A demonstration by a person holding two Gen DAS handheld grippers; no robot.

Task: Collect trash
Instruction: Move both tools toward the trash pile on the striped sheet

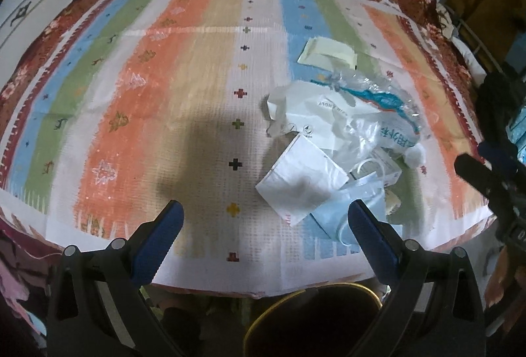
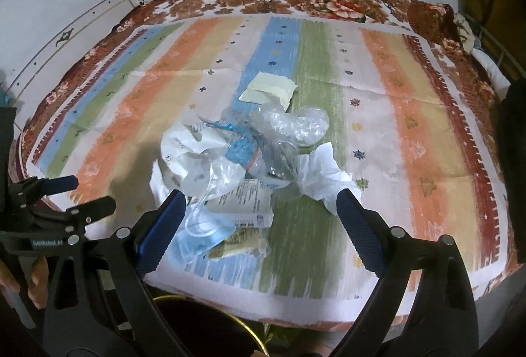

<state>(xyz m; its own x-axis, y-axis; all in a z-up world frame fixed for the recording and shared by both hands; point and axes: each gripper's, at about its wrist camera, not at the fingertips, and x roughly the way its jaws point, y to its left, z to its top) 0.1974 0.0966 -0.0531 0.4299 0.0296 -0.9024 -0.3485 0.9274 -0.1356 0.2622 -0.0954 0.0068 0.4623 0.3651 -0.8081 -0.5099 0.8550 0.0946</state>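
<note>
A heap of trash lies on a striped cloth: a white paper sheet, a blue face mask, clear plastic wrap, a pale yellow folded paper. In the right wrist view I see the same heap: crumpled white tissue, clear plastic, a printed leaflet, the mask, the yellow paper. My left gripper is open and empty, just short of the heap's near left side. My right gripper is open and empty above the heap's near edge.
A dark bin with a yellow rim stands below the bed's near edge; it also shows in the right wrist view. The cloth lies on a floral blanket against a white wall. The left gripper shows at the right wrist view's left edge.
</note>
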